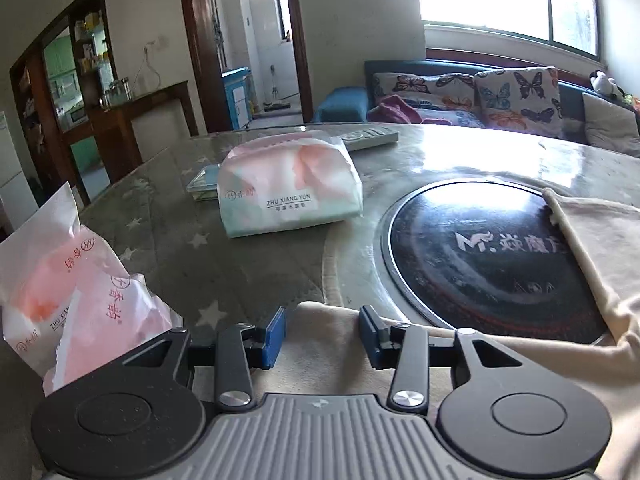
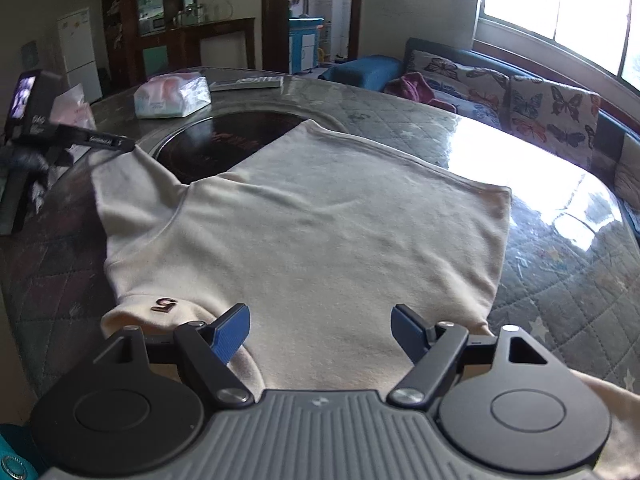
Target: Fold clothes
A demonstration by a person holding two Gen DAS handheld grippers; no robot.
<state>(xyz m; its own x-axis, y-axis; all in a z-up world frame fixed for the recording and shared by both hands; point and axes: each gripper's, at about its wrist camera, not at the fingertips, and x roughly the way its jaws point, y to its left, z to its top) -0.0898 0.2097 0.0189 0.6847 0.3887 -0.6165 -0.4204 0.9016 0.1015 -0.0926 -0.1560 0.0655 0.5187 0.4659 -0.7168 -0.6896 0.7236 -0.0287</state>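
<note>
A cream T-shirt (image 2: 320, 224) lies spread flat on the round table, its hem toward the far side and one sleeve reaching left. A small dark mark sits on the collar (image 2: 166, 304). My right gripper (image 2: 320, 330) hovers open over the near edge of the shirt by the collar, with nothing between its blue pads. In the left wrist view my left gripper (image 1: 323, 330) is open above the sleeve of the same shirt (image 1: 332, 344); more of the shirt (image 1: 600, 248) drapes over the black hob at the right. The left gripper's body (image 2: 44, 128) shows at the far left of the right wrist view.
A black round hob (image 1: 472, 256) is set into the table's middle. Two tissue packs, one (image 1: 288, 192) at the back and one (image 1: 76, 296) near left, lie on the quilted cloth (image 1: 180, 256). A remote (image 1: 370, 138) and a flat box (image 1: 202, 184) lie behind. A sofa (image 1: 480, 96) stands beyond the table.
</note>
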